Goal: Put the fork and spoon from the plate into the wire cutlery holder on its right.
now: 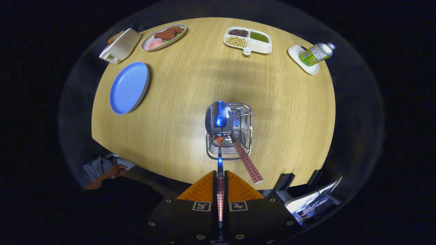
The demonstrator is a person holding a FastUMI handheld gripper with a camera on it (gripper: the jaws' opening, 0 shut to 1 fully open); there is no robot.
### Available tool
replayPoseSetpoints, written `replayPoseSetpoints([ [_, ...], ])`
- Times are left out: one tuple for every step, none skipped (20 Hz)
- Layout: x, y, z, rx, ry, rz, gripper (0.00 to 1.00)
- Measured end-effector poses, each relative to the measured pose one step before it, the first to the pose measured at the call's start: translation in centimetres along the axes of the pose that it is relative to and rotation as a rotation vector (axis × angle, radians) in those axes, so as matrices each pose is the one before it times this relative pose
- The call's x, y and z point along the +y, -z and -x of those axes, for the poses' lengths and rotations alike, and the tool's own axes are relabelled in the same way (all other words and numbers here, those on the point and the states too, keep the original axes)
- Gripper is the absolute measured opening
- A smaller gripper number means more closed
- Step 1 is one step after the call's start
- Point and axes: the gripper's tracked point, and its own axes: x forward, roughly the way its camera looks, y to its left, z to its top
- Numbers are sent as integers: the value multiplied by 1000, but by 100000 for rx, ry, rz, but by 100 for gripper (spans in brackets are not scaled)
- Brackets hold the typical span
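claw (220,185): clamped on spoon (218,119) handle | spoon bowl over wire holder (243,136) (fork (248,165) already inside) | plate (129,87) bare

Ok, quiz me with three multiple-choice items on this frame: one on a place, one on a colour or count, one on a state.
1. Where is the spoon's bowl?
A. on the plate
B. over the holder
C. beside the bottle

2. What colour is the plate?
A. blue
B. red
C. green

3. What is the gripper doing?
A. open, empty
B. shut on the spoon handle
C. shut on the bottle

Key: 1 B, the bowl hangs above the holder, where the fork already leans. 2 A, the bare round plate is blue. 3 B, the checked handle is clamped between both fingers.
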Motion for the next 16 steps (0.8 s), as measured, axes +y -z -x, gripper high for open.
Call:
replayPoseSetpoints([
  [49,215,-145,3506,-1565,2101,5],
  [13,121,-84,4033,-1521,2747,5],
  [93,272,-111,3515,-259,2405,5],
  [-339,13,-14,3879,686,2794,6],
  [-441,56,-296,3646,1026,2610,5],
  [-349,-35,-158,3693,841,1863,5],
  [-346,-264,-128,3050,528,1702,5],
  [-313,-247,-63,2615,374,1452,5],
  [45,-137,59,2248,-60,1034,5],
  [8,-316,146,2176,-571,789,5],
  [-63,-268,115,1697,-813,853,5],
  [-216,-482,113,1404,-169,1030,5],
  [-294,-383,30,1629,551,1475,5],
  [-271,-371,128,2112,427,1597,5],
  [-157,-101,100,2243,636,1238,5],
  [-222,-178,147,2026,588,2035,5],
])
